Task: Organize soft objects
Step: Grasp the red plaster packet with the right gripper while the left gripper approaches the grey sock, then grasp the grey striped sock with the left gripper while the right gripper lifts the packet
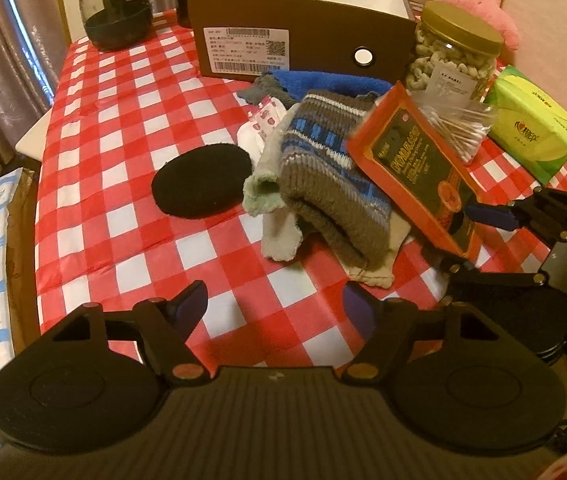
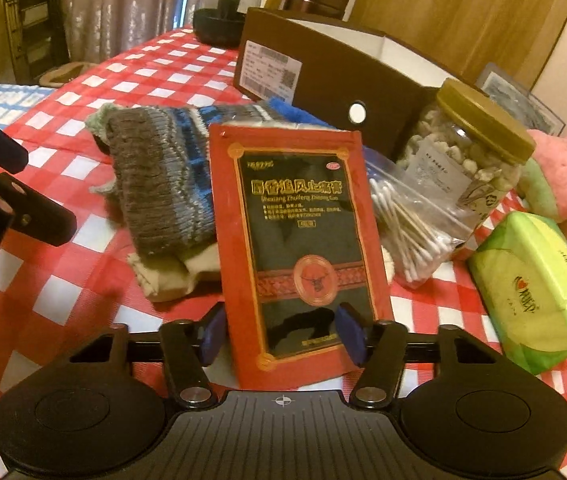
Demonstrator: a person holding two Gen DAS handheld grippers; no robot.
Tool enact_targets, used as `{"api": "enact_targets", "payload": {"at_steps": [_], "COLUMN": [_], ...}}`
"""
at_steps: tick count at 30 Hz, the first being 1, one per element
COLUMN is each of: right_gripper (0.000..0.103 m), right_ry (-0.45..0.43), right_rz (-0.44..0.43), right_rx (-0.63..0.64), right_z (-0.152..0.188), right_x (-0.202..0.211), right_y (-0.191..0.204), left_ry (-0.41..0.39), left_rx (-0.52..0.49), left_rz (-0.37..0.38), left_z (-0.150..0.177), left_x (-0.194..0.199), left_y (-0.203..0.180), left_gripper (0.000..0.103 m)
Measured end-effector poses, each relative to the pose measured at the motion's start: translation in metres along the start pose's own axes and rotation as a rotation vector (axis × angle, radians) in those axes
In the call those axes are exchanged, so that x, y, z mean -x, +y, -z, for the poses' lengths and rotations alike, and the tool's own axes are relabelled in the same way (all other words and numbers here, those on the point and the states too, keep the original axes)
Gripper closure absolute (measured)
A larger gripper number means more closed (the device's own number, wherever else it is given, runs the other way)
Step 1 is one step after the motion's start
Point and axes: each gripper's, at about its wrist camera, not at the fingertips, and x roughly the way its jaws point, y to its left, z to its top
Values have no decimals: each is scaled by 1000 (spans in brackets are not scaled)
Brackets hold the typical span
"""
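My right claw (image 2: 281,338) pinches the lower end of the red packet (image 2: 299,248), which I hold off the surface (image 1: 115,128), its long axis running away from me and its top edge pointing toward the brown box (image 2: 339,76). My left claw (image 1: 275,308) hangs spread above the checkered cloth, gripping nothing. The knitted striped piece (image 1: 323,172) lies folded on a pale cloth just beside the packet, its length running toward the box, with the black round pad (image 1: 203,180) flat to its left.
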Motion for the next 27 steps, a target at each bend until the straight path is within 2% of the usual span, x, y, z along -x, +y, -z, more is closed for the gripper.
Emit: {"api": "enact_targets", "payload": {"at_steps": [2, 5, 11, 15, 18, 19, 20, 24, 27], "right_gripper": [65, 69, 73, 73, 78, 88, 92, 95, 101], "right_ry": [-9, -47, -125, -131, -106, -97, -89, -109, -133], "right_rz": [12, 41, 135, 177, 174, 164, 157, 134, 103], "right_rx": [2, -10, -5, 1, -6, -8, -13, -24, -49], "right_z": [-1, -5, -14, -19, -18, -17, -16, -15, -16], "right_x": [7, 21, 46, 45, 34, 31, 27, 28, 36], "right_y": [-3, -11, -26, -36, -44, -45, -47, -52, -57], "left_ry": [-6, -22, -69, -107, -134, -141, -146, -151, -139], "left_rx": [-9, -25, -53, -66, -75, -79, -83, -90, -92], "left_rz": [8, 22, 54, 70, 82, 85, 84, 84, 89], "left_z": [-2, -7, -18, -27, -33, -36, -38, -45, -50], "left_x": [1, 5, 19, 28, 31, 31, 30, 23, 14], "left_y": [-1, -1, -4, -7, -10, -11, -12, -14, -13], "left_gripper": [31, 31, 32, 32, 32, 32, 32, 34, 37]}}
